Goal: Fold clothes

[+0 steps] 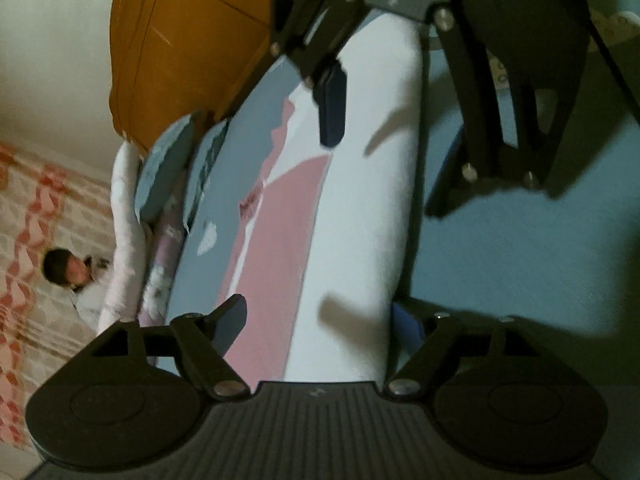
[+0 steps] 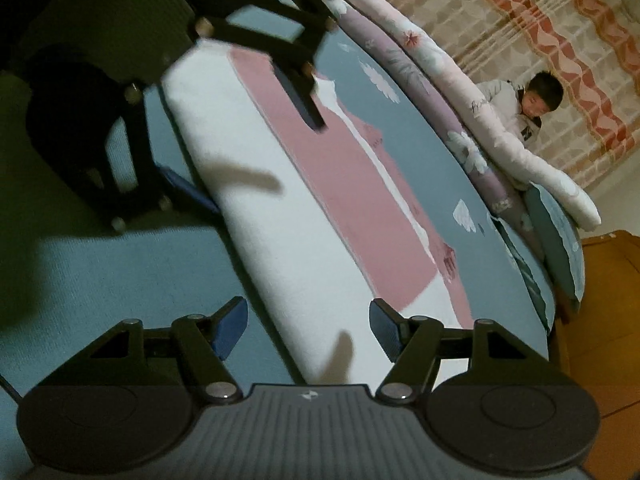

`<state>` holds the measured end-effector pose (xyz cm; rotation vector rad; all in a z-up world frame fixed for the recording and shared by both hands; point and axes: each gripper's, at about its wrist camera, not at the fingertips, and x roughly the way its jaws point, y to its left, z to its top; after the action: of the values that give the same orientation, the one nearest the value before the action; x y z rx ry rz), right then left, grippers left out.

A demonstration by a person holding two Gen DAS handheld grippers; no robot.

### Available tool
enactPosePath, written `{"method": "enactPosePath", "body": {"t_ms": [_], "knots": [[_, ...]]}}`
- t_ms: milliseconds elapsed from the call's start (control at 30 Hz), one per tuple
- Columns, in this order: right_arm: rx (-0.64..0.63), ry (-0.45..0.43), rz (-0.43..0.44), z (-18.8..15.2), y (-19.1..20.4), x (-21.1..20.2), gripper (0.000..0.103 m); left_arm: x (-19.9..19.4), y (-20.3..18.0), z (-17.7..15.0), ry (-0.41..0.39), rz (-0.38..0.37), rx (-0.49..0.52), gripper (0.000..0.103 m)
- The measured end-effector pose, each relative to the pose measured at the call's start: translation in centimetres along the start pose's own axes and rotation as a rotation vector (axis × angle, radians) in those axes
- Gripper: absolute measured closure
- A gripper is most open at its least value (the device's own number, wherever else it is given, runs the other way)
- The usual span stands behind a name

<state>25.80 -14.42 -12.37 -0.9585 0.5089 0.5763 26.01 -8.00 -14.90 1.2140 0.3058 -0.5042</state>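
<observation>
1. Left wrist view: left gripper [image 1: 320, 324] is seen at the bottom of the frame, jaws spread wide, nothing pinched. One blue pad [image 1: 232, 322] is seen at lower left; the other is half hidden behind the edge of the cloth.
2. A folded white garment [image 1: 360, 208] is laid as a long strip down the centre of the frame, on a blue bedsheet [image 1: 520, 264].
3. Right gripper [image 1: 396, 92] is seen at the top of the same frame, over the far end of the garment, jaws also apart; contact with the cloth cannot be told.
4. Right wrist view: right gripper [image 2: 308, 328] is at the bottom, pads wide, with the near end of the white garment [image 2: 280, 248] between them but not clamped.
5. Left gripper [image 2: 248, 156] is seen at upper left, straddling the garment's far end.
6. A pink-and-grey patterned quilt [image 2: 360, 184] lies just beside the garment.
7. A person [image 2: 524, 108] is seen at upper right, in front of a patterned curtain [image 2: 560, 32].
</observation>
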Motion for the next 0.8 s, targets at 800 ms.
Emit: {"method": "enactPosePath", "body": {"t_ms": [800], "knots": [[-0.134, -0.024, -0.189, 0.5, 1.1, 2.8, 0.029, 0.7, 1.2, -1.9, 0.038, 0.077, -0.023, 0.023]]}}
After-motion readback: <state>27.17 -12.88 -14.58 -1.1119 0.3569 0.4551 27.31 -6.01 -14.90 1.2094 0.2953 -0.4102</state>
